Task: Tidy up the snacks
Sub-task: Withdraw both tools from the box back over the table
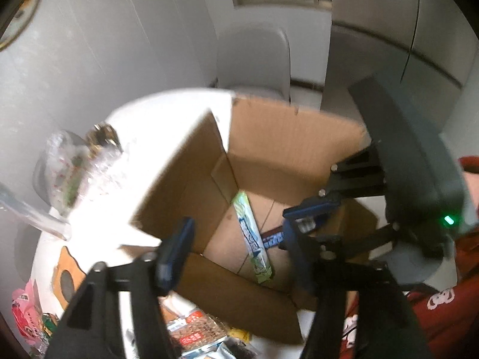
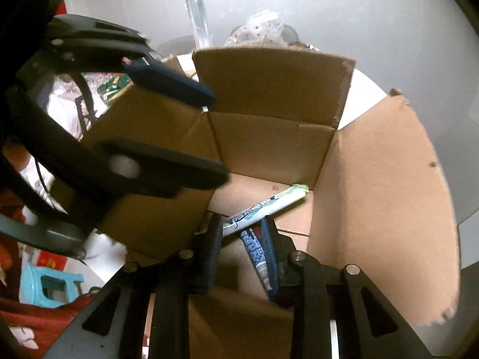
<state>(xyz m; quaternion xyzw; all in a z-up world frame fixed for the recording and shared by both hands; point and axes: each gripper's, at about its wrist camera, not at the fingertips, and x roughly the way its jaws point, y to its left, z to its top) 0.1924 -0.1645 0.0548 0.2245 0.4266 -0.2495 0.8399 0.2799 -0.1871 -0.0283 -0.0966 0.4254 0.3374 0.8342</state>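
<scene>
Now both grippers hang over the open cardboard box [image 1: 287, 137], each tilted steeply down into it. The left gripper [image 1: 236, 245] stands with its jaws apart and nothing between them; directly beyond its fingertips, on the box floor, lies a green-and-white snack stick [image 1: 253, 236], free of any grip. Its long axis runs from the far corner of the box toward the near wall, roughly in line with the left gripper's pointing direction rather than across the jaws.

The right gripper [image 2: 244, 248] is the one lower in the box. Its jaws are nearly together, with a blue snack stick [image 2: 256, 251] between them, lying against the right-hand pad; whether the pads press it or have just let go I cannot tell. That stick lies along the gripper's own line, its far end crossing just under the green-and-white one.

On the table [image 1: 140, 113], near the left gripper's base, more snack packets [image 1: 194, 329] wait outside the box, so the sorting looks only partly done. I judge the left hand nearer to that pile for the next pick.
</scene>
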